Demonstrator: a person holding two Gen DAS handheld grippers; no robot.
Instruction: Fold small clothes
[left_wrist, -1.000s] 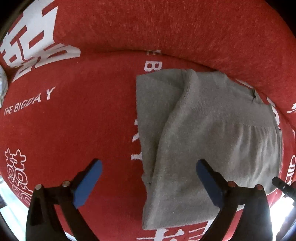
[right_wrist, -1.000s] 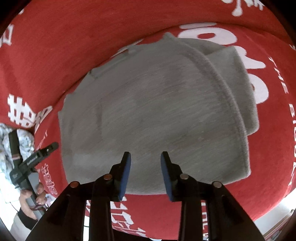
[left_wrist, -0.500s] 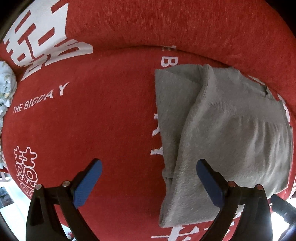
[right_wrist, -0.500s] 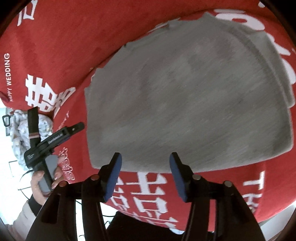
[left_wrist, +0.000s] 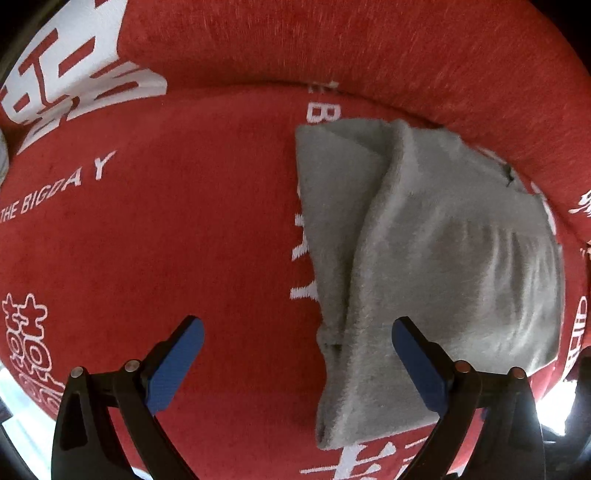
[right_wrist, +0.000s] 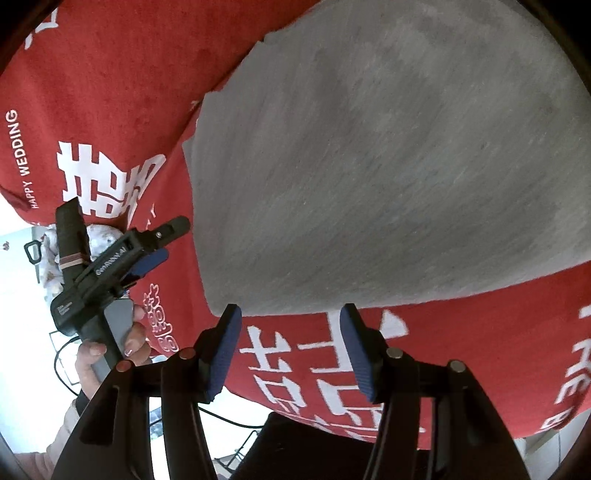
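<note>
Since the earlier frame we find the right gripper (right_wrist: 290, 349) drawn back off the folded grey garment (right_wrist: 388, 155) toward its near edge; its jaws have just been opening and now stand partly apart with nothing between them, over the red printed cover (right_wrist: 424, 343). We note the left gripper (left_wrist: 295, 363) wide open and empty above the cover (left_wrist: 166, 221), one finger over the garment's (left_wrist: 424, 258) near left corner. The garment lies flat on the cover, folded, with a lower layer showing along its left side. In the right wrist view a hand (right_wrist: 110, 350) holds the left gripper (right_wrist: 155, 247) beside the garment.
</note>
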